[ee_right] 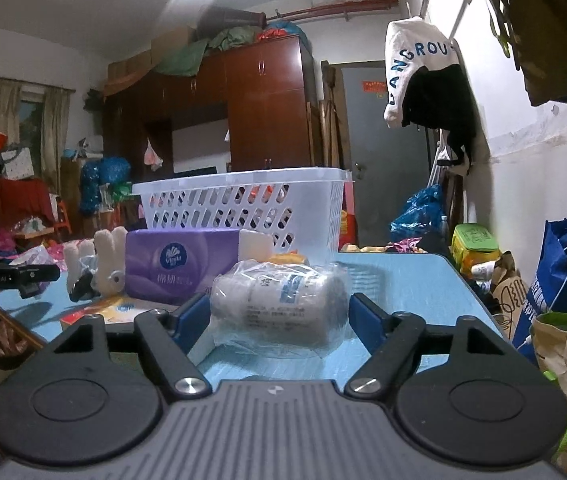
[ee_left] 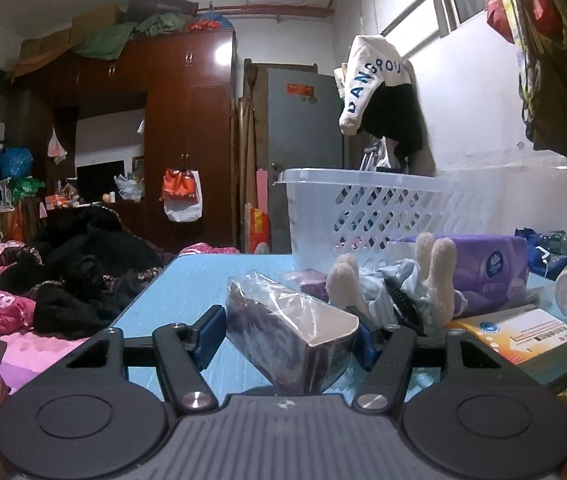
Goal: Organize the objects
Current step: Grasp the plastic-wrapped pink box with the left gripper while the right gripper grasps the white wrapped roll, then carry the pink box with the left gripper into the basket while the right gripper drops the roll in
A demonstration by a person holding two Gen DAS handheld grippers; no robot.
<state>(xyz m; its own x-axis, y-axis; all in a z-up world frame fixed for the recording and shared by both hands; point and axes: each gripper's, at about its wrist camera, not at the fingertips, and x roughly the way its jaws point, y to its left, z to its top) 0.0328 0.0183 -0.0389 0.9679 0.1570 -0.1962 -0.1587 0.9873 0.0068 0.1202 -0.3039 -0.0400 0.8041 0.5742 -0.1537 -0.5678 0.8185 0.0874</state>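
On the blue table [ee_left: 187, 292], my left gripper [ee_left: 289, 332] is shut on a dark box wrapped in clear plastic [ee_left: 283, 340], its blue pads [ee_left: 209, 332] pressing both sides. In the right wrist view, my right gripper [ee_right: 279, 314] is shut on a white bottle inside a clear plastic bag [ee_right: 279, 300] that lies on its side on the table [ee_right: 403, 280]. The white perforated basket [ee_left: 363, 208] [ee_right: 243, 200] stands at the table's far end. Before it lie a purple tissue pack [ee_left: 491, 264] [ee_right: 179, 264] and a cream plush toy [ee_left: 435, 272] [ee_right: 103, 256].
A yellow and white carton [ee_left: 523, 332] lies right of the left gripper. A bed with dark clothes [ee_left: 75, 276] runs along the table's left side. Blue and paper bags [ee_right: 563, 292] crowd the floor on the right. A white hoodie [ee_right: 415, 64] hangs above the basket.
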